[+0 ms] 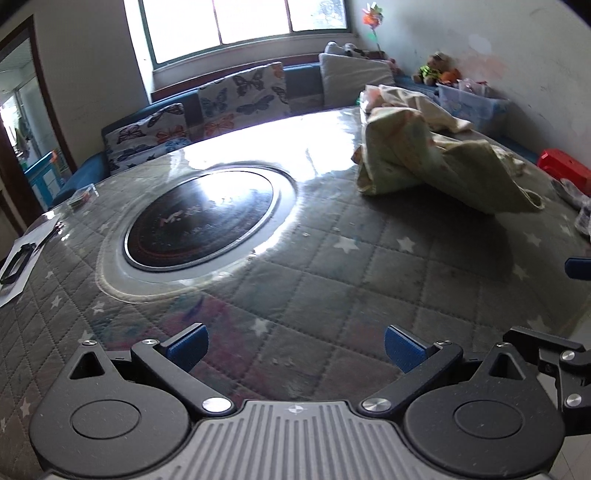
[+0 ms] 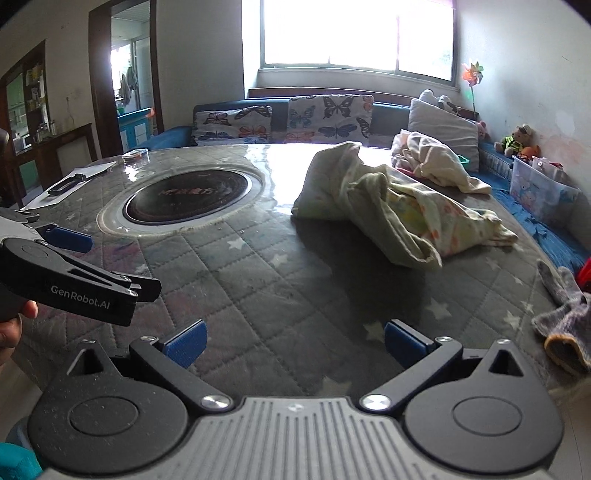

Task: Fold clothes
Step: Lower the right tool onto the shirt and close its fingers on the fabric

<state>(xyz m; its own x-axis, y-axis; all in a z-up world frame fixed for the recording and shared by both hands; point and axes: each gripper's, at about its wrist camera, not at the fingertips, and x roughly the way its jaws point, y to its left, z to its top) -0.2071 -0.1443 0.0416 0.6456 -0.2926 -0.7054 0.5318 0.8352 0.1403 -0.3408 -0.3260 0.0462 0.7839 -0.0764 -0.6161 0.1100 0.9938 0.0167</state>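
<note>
your left gripper [image 1: 295, 345] sits at the bottom of the left wrist view with its two blue pads [image 1: 188, 347] spread wide and nothing between them. it hangs over the grey quilted table cover [image 1: 332, 280] with white stars. your right gripper [image 2: 294, 343] at the bottom of the right wrist view is the same: the fingers stand far apart and they hold nothing. in that view your left gripper also shows at the left edge of the frame, and a hand [image 2: 14, 321] is partly seen behind it at the lower left.

the clothes to fold are not touched by either gripper. a crumpled pale yellow garment [image 2: 388, 206] with small coloured prints lies on the table, in the right middle of the right wrist view and in the upper right of the left wrist view. behind it, further to the upper right, a second cream garment [image 2: 439, 162] lies in a heap. a grey knitted piece [image 2: 565, 317] with an orange edge lies at the right edge of the right wrist view, near your right gripper.

a dark round plate [image 1: 199, 221] is set into the table at the centre left. butterfly cushions [image 2: 328, 118] lean on the sofa under the bright window [image 2: 354, 33].
</note>
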